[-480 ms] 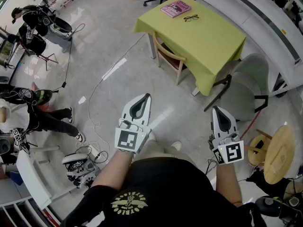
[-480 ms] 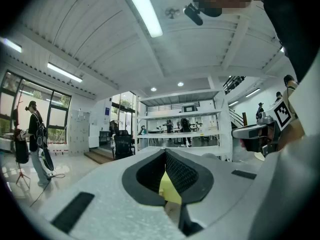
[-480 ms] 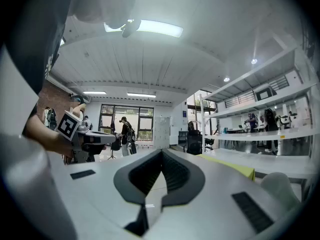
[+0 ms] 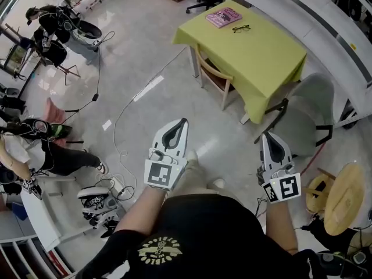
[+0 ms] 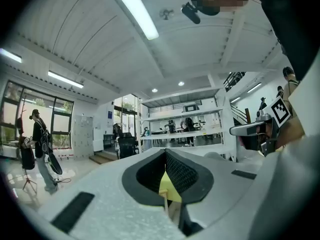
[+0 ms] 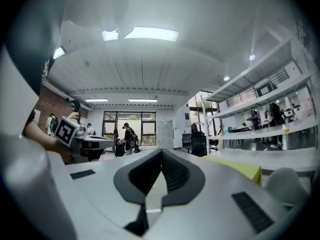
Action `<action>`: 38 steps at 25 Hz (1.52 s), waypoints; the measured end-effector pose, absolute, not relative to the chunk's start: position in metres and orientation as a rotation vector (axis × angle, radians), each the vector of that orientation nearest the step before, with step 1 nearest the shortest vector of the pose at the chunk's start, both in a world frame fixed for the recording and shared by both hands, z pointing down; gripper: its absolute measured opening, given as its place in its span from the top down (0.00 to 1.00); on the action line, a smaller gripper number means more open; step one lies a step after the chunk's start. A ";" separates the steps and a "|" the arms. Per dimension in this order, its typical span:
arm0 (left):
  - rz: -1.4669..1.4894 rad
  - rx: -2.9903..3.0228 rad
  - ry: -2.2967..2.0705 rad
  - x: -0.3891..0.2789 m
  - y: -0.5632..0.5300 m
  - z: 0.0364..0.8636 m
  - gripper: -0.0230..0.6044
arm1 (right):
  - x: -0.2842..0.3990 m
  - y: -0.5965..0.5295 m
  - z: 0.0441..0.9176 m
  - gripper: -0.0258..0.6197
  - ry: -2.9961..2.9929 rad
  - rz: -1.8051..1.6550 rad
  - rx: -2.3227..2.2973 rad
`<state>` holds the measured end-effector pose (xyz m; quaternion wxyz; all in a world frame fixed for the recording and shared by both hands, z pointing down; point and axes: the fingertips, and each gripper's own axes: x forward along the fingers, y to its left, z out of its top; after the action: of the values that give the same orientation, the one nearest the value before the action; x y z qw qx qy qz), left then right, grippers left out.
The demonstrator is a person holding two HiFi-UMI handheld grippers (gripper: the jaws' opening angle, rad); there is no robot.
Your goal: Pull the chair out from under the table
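Left gripper (image 4: 182, 123) sits at lower centre of the head view, held out level in front of the person. Its jaws are closed tip to tip with nothing between them; in its own view the dark pads meet, with only a sliver of yellow cloth showing far behind. Right gripper (image 4: 269, 136) is at lower right, also level, jaws pressed together and empty. Both hang over the pale floor (image 4: 174, 92) and touch nothing. The wooden chair (image 4: 213, 73) is at upper centre, well apart from both grippers. It is tucked under the left side of the table (image 4: 273, 63), with its curved back rail and front legs out past the cloth edge. The table is covered by a yellow-green cloth. A pink book (image 4: 223, 17) and black glasses (image 4: 241, 28) lie just beside each other at its far end. A grey armchair (image 4: 308, 118) stands right of the table, near the cloth's lower corner. A round wooden stool (image 4: 343, 193) is at the right edge, near the right gripper. A white cable (image 4: 119, 127) trails across the floor at left centre. A seated person (image 4: 40, 150) is at the left edge, and another person (image 4: 52, 34) with gear is at upper left.
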<state>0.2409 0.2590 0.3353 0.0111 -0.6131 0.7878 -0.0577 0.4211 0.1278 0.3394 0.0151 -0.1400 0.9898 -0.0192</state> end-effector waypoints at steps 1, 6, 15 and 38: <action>-0.182 -1.912 2.459 0.238 0.258 0.337 0.95 | 0.419 0.126 0.340 0.95 3.083 -0.061 -0.440; -0.177 -1.942 2.450 0.227 0.245 0.343 0.95 | 0.407 0.115 0.349 0.95 3.098 -0.067 -0.448; -0.195 -1.999 2.420 0.173 0.219 0.354 0.95 | 0.357 0.099 0.347 0.95 3.093 -0.068 -0.480; -0.201 -2.108 2.249 0.013 0.151 0.337 0.95 | 0.212 0.058 0.329 0.95 3.034 -0.063 -0.608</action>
<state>0.0134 0.1514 0.3372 0.0262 -0.6821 0.7279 -0.0650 0.2125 0.0577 0.3293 0.0233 -0.1963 0.9801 -0.0202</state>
